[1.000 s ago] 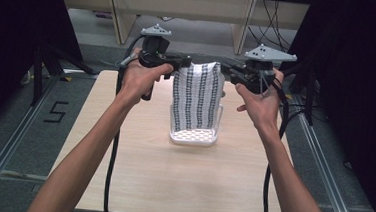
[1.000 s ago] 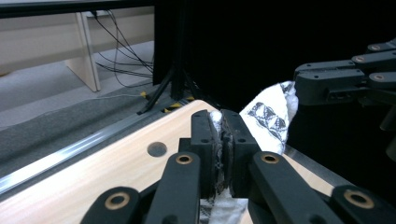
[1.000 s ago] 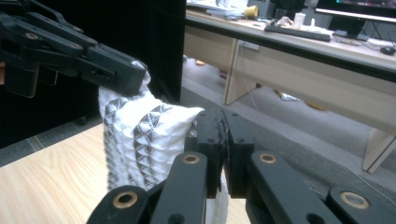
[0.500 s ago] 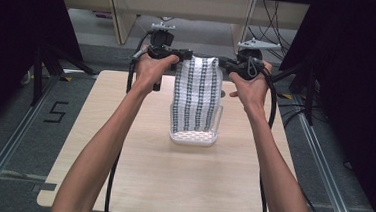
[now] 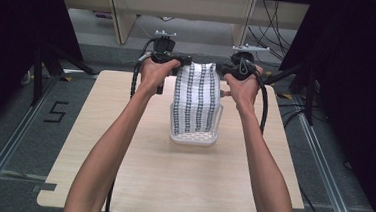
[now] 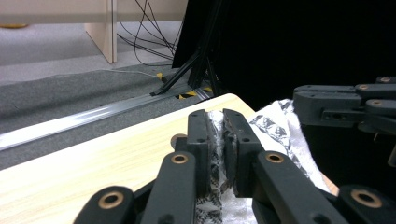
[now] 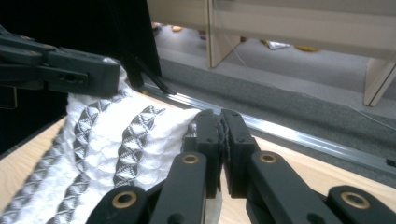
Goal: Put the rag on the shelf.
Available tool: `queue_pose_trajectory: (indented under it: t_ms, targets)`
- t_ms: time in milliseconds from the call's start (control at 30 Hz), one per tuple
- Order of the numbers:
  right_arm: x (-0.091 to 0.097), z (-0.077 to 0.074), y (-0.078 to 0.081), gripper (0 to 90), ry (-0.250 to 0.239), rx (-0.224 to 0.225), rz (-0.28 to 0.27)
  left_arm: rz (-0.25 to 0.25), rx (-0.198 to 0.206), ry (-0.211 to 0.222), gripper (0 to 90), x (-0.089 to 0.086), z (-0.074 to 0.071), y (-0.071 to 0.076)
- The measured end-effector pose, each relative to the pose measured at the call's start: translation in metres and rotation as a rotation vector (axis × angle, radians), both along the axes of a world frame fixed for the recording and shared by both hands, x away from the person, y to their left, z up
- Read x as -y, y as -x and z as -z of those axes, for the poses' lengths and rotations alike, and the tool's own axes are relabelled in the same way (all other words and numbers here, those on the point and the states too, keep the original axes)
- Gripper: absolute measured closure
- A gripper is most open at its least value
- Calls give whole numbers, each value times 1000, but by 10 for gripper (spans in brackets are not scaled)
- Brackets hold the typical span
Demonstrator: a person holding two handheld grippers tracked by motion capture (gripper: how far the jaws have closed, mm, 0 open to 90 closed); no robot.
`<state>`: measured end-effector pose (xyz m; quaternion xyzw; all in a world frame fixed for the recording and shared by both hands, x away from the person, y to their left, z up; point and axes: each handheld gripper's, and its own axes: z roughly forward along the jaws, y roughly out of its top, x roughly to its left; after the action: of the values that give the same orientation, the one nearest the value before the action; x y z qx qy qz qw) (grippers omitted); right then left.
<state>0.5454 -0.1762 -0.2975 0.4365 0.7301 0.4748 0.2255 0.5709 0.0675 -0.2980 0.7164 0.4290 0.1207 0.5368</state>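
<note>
Left gripper [image 5: 179,61] pinched tight on the far left corner of a white cloth with dark patterned stripes [image 5: 195,99], fabric squeezed between the narrow jaws in the left gripper view [image 6: 215,140]. Right gripper [image 5: 227,69] likewise clamped on the far right corner, a fold of cloth caught between its jaws in the right gripper view [image 7: 219,140]. Cloth [image 7: 116,144] held up and stretched between both, at the far middle of the wooden surface [image 5: 135,182], hanging down into a clear plastic basket [image 5: 194,137] standing at the centre. Both hands raised near the far edge, left hand [image 5: 155,73] and right hand [image 5: 242,87] level with each other.
</note>
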Motion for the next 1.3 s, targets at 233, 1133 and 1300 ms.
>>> queue_pose_trajectory:
  t_ms: [233, 1133, 1300]
  targets:
    - [0, 8, -5, 864, -10, -43, 19, -15, -50, -7, 750, 0, 16, -5]
    - [3, 27, -10, 668, -1, -108, 36, -8, -120, -57, 440, -13, 33, 3]
    - [3, 26, -9, 656, 7, -102, 19, 13, -125, -65, 435, -15, 30, 7]
